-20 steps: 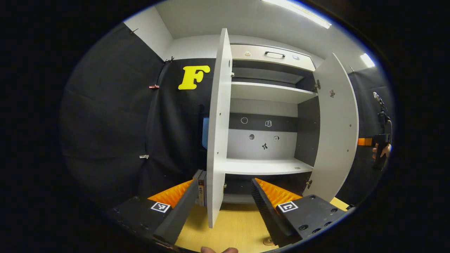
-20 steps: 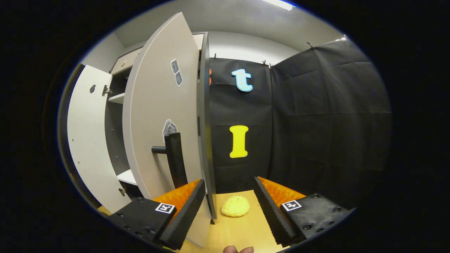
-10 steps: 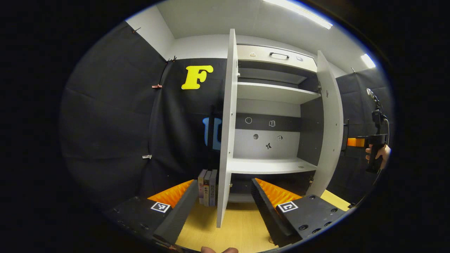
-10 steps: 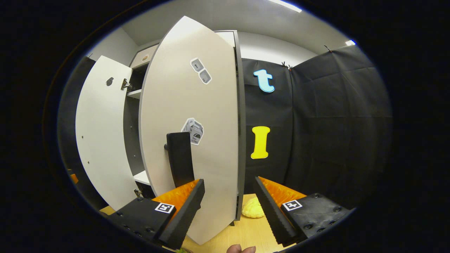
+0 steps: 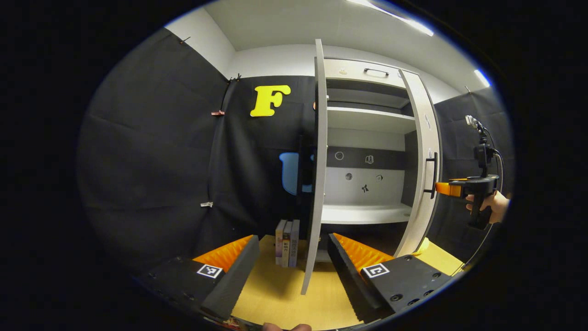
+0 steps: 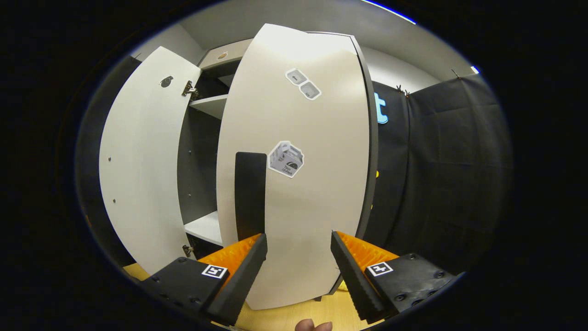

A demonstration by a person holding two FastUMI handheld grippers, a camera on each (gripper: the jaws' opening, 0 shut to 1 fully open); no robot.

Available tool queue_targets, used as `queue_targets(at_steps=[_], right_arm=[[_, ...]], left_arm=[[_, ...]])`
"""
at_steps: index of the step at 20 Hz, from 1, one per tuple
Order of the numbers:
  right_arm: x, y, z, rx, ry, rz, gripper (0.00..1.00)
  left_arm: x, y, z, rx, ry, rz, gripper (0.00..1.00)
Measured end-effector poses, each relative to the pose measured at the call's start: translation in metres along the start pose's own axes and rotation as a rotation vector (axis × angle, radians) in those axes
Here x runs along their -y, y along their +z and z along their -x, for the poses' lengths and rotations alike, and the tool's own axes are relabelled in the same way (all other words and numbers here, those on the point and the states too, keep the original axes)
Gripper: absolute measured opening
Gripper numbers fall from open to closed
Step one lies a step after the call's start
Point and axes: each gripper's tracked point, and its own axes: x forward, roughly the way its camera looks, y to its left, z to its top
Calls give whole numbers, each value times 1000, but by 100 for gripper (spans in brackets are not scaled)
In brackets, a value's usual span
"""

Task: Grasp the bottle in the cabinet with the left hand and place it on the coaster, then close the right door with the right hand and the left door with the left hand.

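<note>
Right gripper view puts your wide-open right gripper (image 6: 296, 243) against the half-shut right door (image 6: 298, 184) beside its handle (image 6: 250, 195); push off-centre and the fingers may slide off.

Booth walls: black cloth (image 5: 151, 151), creased, clipped up at the seams; same cloth (image 6: 441, 174) on the other side. Above it a plain white wall (image 5: 275, 59) and white ceiling (image 5: 285, 20) with strip lights (image 5: 390, 17), one more light (image 5: 481, 77) off to the side. Light wood surface (image 5: 275, 294) underneath. Three books (image 5: 287, 242) stand upright on it against the cloth.
</note>
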Motion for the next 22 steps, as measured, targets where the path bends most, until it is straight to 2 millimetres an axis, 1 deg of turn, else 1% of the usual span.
queue_targets(at_steps=[2,4,6,7,8,11,12,14,16,18,21,22], right_arm=[[-3,-1,-5,4,0,-6,94],[-4,1,-5,14,-2,17,94],[-12,9,1,56,25,32,94],[-16,9,5,58,36,39,98],[-17,9,7,55,38,43,98],[-13,0,23,5,53,40,98],[-9,-1,27,-2,49,31,98],[0,3,36,5,29,-9,98],[11,10,44,25,6,-34,98],[21,13,52,41,-16,-16,98],[31,14,61,44,-27,0,98],[33,14,63,44,-30,1,98]], left_arm=[[-5,-2,-1,-8,2,8,95],[-8,-4,-7,-15,1,11,95],[-11,-3,-12,-19,2,7,95],[-13,-2,-17,-18,0,6,95],[-14,2,-22,-13,-2,2,95],[-27,23,-43,15,9,-27,95],[-32,32,-50,27,15,-38,95],[-37,54,-70,71,12,-52,95],[-42,70,-94,107,15,-54,95],[-45,80,-113,122,21,-45,94],[-52,91,-135,125,44,-34,92],[-53,95,-142,126,48,-35,95]])
